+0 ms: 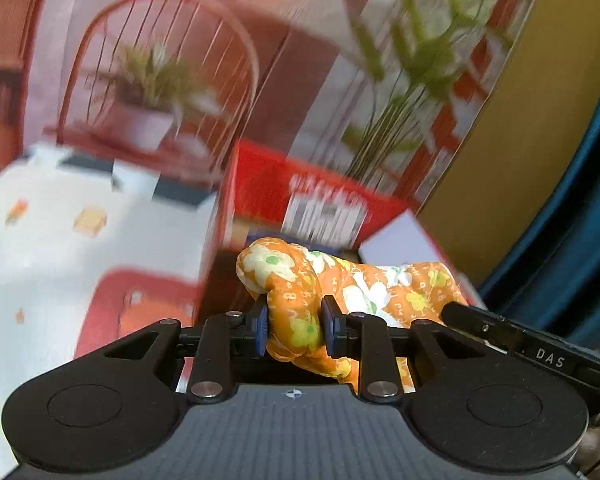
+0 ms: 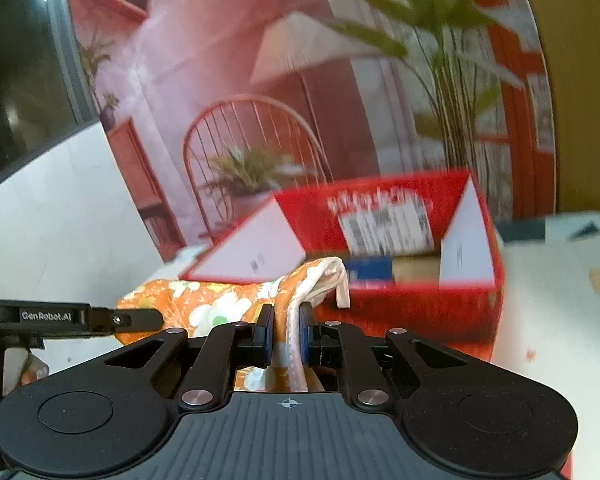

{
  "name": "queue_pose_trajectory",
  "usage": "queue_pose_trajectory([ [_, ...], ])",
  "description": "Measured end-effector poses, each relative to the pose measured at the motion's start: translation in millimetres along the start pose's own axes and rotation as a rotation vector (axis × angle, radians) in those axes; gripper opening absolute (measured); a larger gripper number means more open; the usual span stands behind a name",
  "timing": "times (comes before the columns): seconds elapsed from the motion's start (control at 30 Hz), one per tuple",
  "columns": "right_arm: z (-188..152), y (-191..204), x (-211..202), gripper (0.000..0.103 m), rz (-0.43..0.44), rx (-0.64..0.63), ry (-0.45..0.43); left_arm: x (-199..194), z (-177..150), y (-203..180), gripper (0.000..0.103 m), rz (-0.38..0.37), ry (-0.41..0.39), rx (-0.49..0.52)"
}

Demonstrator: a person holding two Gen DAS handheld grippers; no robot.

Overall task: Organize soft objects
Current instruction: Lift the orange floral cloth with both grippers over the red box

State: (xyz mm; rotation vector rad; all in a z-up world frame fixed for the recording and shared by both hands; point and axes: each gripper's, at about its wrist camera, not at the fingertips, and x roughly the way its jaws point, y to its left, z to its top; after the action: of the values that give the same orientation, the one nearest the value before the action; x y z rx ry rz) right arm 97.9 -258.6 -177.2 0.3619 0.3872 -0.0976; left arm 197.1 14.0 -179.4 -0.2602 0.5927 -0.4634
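Observation:
An orange floral cloth (image 1: 300, 280) is held between both grippers, in the air in front of an open red cardboard box (image 1: 268, 184). My left gripper (image 1: 294, 328) is shut on a bunched fold of the cloth. My right gripper (image 2: 286, 332) is shut on the cloth's white hemmed edge (image 2: 332, 276). In the right wrist view the cloth (image 2: 204, 304) stretches left toward the other gripper's finger (image 2: 140, 320). The red box (image 2: 400, 300) stands just behind it, flaps up.
The box stands on a white table (image 1: 60, 240) with small orange prints. A printed backdrop with a chair and plants (image 2: 260, 140) rises behind. A red patch (image 1: 140, 308) shows on the table at left. A dark screen (image 2: 20, 60) is at far left.

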Motion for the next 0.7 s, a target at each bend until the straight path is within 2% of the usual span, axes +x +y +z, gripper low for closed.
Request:
queue_pose_trajectory([
  [0.17, 34, 0, 1, 0.012, -0.001, -0.031, -0.062, 7, 35, -17, 0.028, -0.008, -0.067, 0.056],
  [0.3, 61, -6, 17, 0.012, -0.028, -0.056, -0.096, 33, 62, -27, 0.028, -0.012, -0.094, 0.079],
  [0.4, 74, -16, 40, 0.012, -0.075, -0.038, -0.109, 58, 79, -31, 0.028, 0.014, -0.104, 0.078],
  [0.53, 79, -29, 69, 0.012, -0.142, -0.045, -0.11, 92, 88, -31, 0.028, 0.046, -0.077, 0.091],
  [0.7, 69, -40, 95, 0.012, -0.202, -0.059, -0.065, 127, 84, -27, 0.028, 0.085, -0.003, 0.122],
])
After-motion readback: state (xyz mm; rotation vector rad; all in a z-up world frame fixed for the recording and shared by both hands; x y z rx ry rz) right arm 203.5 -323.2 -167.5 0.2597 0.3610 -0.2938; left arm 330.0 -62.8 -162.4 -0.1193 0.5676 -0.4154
